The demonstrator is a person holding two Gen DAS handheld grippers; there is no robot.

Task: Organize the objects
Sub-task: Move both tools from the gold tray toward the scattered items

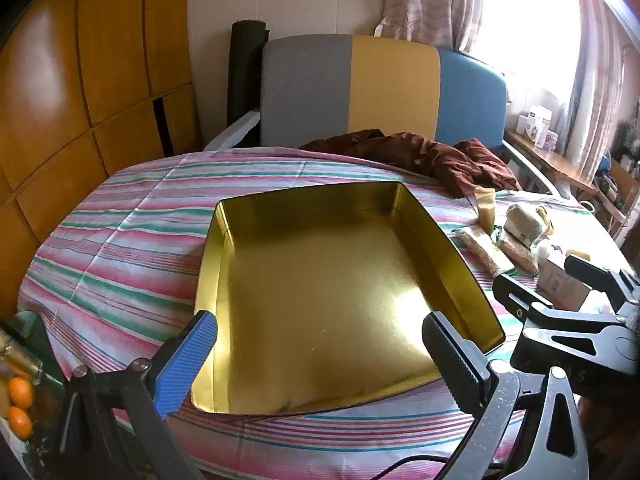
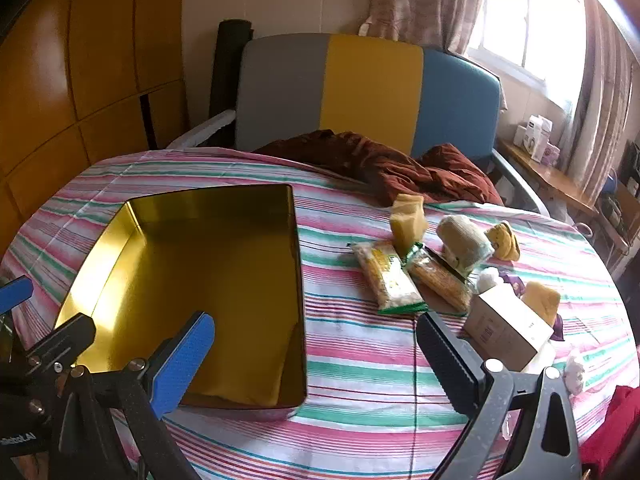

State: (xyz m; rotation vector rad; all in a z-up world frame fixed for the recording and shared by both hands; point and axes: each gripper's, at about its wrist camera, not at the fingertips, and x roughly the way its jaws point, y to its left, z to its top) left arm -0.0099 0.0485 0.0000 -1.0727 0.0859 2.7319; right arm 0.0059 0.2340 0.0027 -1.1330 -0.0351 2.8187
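While both claws (image 1: 320, 360) (image 2: 316, 364) gape empty, shallow rectangular tin (image 1: 340, 288), shiny gold inside, striped cloth (image 1: 120, 248) beneath.

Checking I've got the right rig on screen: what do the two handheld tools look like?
Both match: the left tool and right tool each pair a blue ribbed finger with a black textured finger, on dark grey linkages with silver pivot bolts. A thin dark cable trails under the left one.
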